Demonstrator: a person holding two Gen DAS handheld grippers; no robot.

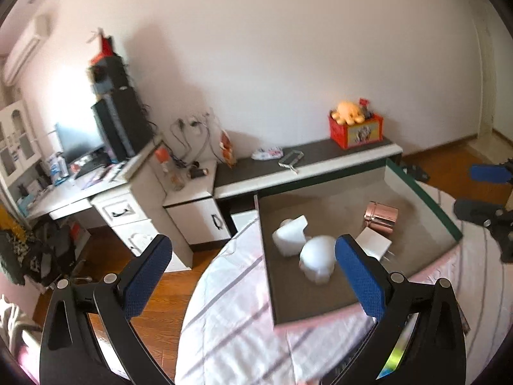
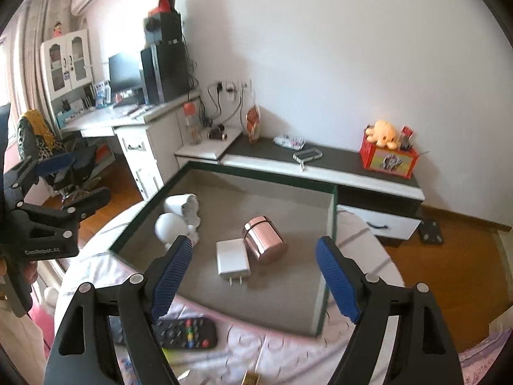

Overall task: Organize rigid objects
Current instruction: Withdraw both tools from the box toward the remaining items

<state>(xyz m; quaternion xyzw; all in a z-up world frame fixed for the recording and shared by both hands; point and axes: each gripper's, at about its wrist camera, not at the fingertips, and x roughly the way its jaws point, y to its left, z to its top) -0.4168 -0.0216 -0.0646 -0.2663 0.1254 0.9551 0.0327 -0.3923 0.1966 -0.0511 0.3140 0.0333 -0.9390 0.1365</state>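
Left jaws: we see the left gripper [image 1: 253, 276] spread wide, nothing between the blue pads.
Right jaws: the right gripper [image 2: 253, 276] also stands apart and empty.
Tray: a shallow grey tray [image 2: 279, 295] lies on the bed [image 1: 231, 314].
Contents: a white charger [image 2: 232, 258] touches a copper canister [image 2: 264, 240] lying on its side; a white round figure [image 1: 317, 258] and a white angular piece [image 1: 290, 235] sit toward the tray's other side.
Nearby: a black remote [image 2: 186, 333] rests on the bedding just outside the tray.
Room: a low cabinet [image 2: 320, 166] by the wall carries a red box [image 2: 388, 158] topped with an orange plush toy [image 2: 384, 133]; wooden floor [image 2: 449, 282].
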